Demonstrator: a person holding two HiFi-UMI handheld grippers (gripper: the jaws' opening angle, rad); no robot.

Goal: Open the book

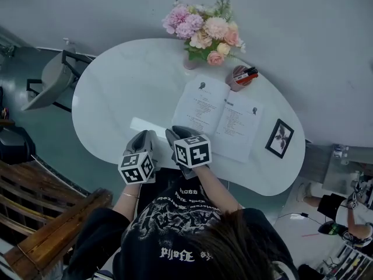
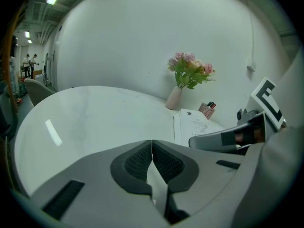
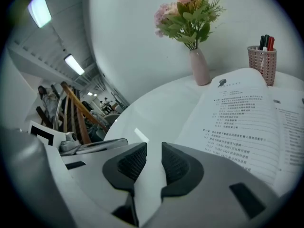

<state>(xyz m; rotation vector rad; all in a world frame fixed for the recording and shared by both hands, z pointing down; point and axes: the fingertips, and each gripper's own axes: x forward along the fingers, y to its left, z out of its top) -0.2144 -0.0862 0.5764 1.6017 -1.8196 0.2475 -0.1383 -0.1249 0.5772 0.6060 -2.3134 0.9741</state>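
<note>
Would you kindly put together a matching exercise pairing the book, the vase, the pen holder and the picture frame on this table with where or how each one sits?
Column one:
1. book
2. vase
3. pen holder
4. picture frame

Column two:
A. holds pink flowers near the far edge of the table
B. lies near the right end, to the right of the printed pages
C. lies open, pages up
D. pink mesh, holds red and black pens

Pairs: 1-C, 2-A, 3-D, 4-B.
</note>
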